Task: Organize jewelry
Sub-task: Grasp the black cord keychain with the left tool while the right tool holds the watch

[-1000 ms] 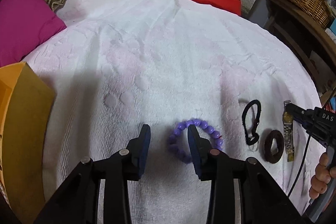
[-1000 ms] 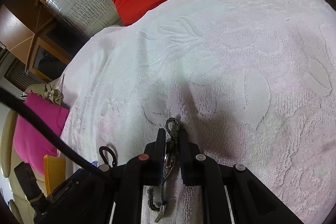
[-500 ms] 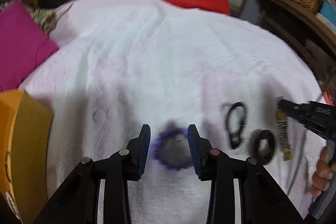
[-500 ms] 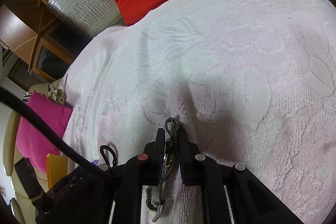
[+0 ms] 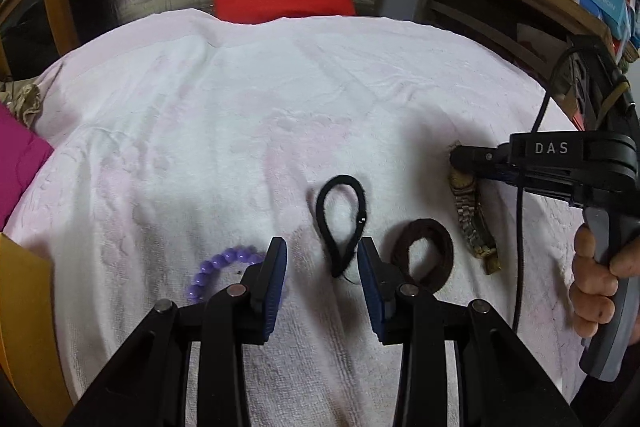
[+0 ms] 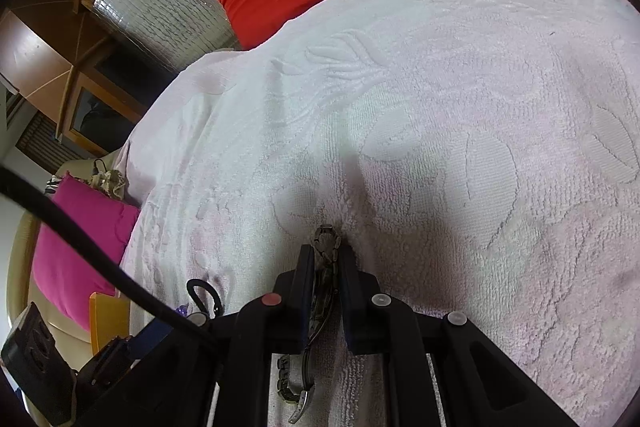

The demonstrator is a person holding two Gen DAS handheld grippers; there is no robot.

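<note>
Now, on the towel: four small things lie in a row near the close edge of the towel (image 5: 280, 99).
Watch (image 5: 472, 219): at the right end of the row; metal, so heavy for its size, hard and a bit slippery; the strap bends link by link and will hang down when lifted.
Right gripper (image 6: 326, 259): closed on the watch strap near one end; the rest of the strap trails back under it on the towel.
Black band (image 5: 340, 223): thin, soft, very light; it flops, so pinch one side of the loop.
Left gripper (image 5: 322, 259): open, nothing in it, with the low end of the black band showing between its fingers.
Brown band (image 5: 424, 251): thick, soft loop just right of the black one; take it by the rim.
Beads (image 5: 212, 267): purple, round, smooth; they may roll or slip, so grip across the ring; they sit left of the left gripper.
Risk: I think the fingers may catch the fluffy towel too.
</note>
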